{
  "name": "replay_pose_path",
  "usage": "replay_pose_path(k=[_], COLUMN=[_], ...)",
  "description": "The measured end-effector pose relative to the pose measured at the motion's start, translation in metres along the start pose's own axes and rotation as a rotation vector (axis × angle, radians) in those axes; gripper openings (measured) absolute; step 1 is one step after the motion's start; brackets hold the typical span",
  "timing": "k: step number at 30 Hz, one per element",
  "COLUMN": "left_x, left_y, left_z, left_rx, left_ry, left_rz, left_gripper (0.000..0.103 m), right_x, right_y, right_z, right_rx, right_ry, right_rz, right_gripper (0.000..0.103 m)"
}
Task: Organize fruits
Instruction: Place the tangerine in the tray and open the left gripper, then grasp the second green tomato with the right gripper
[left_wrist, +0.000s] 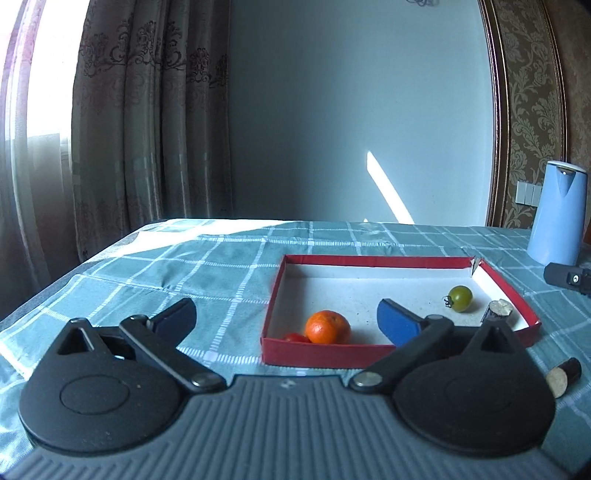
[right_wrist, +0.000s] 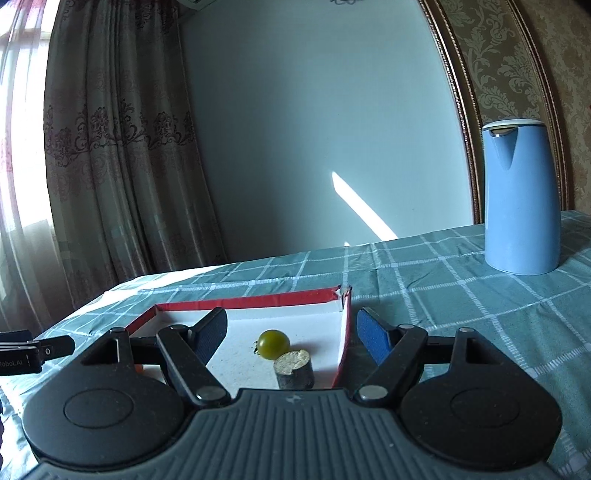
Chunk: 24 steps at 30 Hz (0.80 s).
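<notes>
Fruits mostly sit in the red tray (left_wrist: 317, 352) already, so with both grippers, left gripper (left_wrist: 286, 321) and right gripper (right_wrist: 291, 332), spread empty, next grab looks like the sugarcane stub (left_wrist: 563, 376) at 4 o'clock.

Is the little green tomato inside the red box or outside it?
Inside. The green tomato sits on the white floor of the red box, near its far right corner.

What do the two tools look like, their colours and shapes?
Both look alike: the left tool and the right tool each have a grey ribbed body, two round black discs, black link arms with silver pivot pins, and blue textured finger pads.
</notes>
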<state>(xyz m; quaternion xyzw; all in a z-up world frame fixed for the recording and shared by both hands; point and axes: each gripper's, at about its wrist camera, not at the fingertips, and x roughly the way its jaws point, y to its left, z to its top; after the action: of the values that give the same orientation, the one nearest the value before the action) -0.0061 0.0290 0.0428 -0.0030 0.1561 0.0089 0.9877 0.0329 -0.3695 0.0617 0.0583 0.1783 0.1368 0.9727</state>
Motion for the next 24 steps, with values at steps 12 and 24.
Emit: replay_pose_path(k=[12,24], left_x=[0.002,0.001], left_y=[0.070,0.085], left_z=[-0.031,-0.034], left_rx=[-0.221,-0.309], left_ry=[0.098,0.112], left_rz=[0.096,0.069], left_gripper=[0.103,0.103], right_x=[0.007,0.028], right_y=[0.039,0.049], right_z=[-0.034,-0.039], right_rx=[-0.185,-0.260], right_ry=[0.174,0.287], right_rz=[0.000,0.000], right_gripper=[0.077,0.054])
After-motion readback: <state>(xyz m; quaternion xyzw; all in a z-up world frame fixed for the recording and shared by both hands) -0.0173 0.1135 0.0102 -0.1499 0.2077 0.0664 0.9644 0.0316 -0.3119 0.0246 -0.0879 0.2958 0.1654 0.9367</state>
